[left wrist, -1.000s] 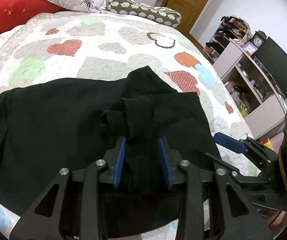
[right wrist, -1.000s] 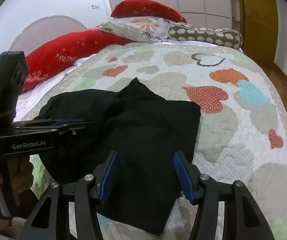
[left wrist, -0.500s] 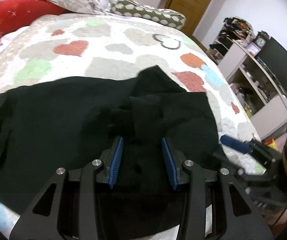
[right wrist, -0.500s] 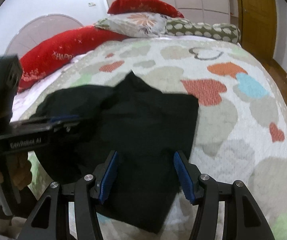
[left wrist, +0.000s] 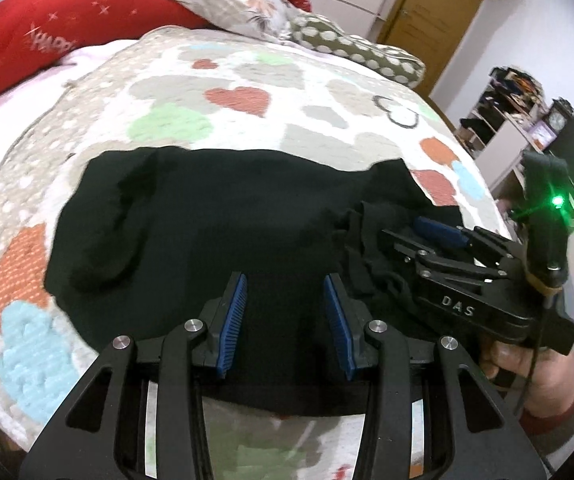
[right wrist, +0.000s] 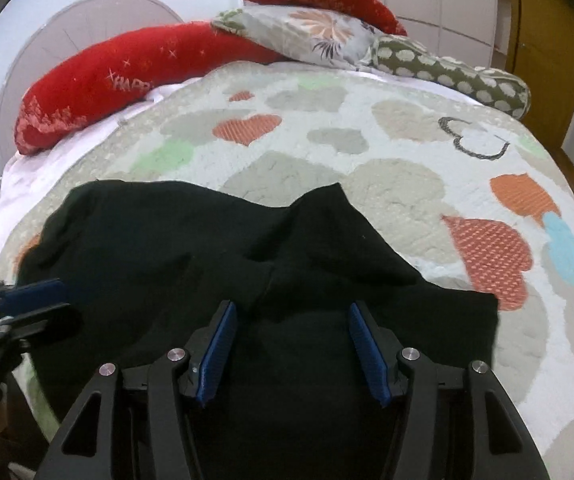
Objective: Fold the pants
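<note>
Quilted bed [right wrist: 407,184]: black pants [right wrist: 215,248] under both, seemingly unpinched, hand-held grippers

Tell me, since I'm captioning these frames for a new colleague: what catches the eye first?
The crumpled black pants dominate, spread across the near part of the heart-patterned quilt. Behind them, a long red velvet bolster pillow lies at the head of the bed. Both grippers' blue-padded fingers frame the dark cloth from the near edge.
</note>
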`<action>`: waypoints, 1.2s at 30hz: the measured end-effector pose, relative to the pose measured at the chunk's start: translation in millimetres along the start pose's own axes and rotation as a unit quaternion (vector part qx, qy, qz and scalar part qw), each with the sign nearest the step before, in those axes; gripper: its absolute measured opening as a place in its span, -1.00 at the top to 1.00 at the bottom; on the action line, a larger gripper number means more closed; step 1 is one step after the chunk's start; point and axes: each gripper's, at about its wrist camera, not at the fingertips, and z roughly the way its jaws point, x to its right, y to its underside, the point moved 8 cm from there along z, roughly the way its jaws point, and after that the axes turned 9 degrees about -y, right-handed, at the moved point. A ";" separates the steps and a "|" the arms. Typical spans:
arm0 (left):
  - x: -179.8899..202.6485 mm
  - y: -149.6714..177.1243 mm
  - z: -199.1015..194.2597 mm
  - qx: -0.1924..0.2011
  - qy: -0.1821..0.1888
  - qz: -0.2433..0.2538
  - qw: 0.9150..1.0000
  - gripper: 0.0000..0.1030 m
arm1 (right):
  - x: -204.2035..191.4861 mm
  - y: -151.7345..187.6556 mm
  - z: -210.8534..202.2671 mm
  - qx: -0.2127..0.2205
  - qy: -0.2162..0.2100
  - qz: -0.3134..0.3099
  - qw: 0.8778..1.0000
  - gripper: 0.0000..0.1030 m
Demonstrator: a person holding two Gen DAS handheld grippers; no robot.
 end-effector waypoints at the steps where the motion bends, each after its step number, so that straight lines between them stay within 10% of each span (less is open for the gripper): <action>1: -2.1 -0.2 -0.6 0.002 -0.003 -0.002 1.000 0.24 | -0.2 -1.1 -2.8 0.001 -0.002 0.001 1.000 -0.10; 14: -8.3 -0.1 -7.0 0.015 -0.023 -0.008 1.000 0.24 | -29.9 46.6 -26.4 -0.012 -0.031 -0.021 0.999 -0.14; 27: -30.5 1.5 -24.8 0.025 -0.042 -0.032 0.998 0.23 | -66.3 -3.4 -37.7 0.024 -0.083 -0.041 0.995 -0.24; 31: -46.6 5.4 -30.3 0.026 -0.040 -0.061 0.997 -0.34 | -90.3 -15.6 -20.1 0.012 -0.109 -0.059 0.992 -0.24; 36: -72.4 16.2 -38.8 0.025 -0.029 -0.123 0.992 -0.34 | -109.9 -28.4 -1.2 0.001 -0.120 -0.082 0.989 -0.25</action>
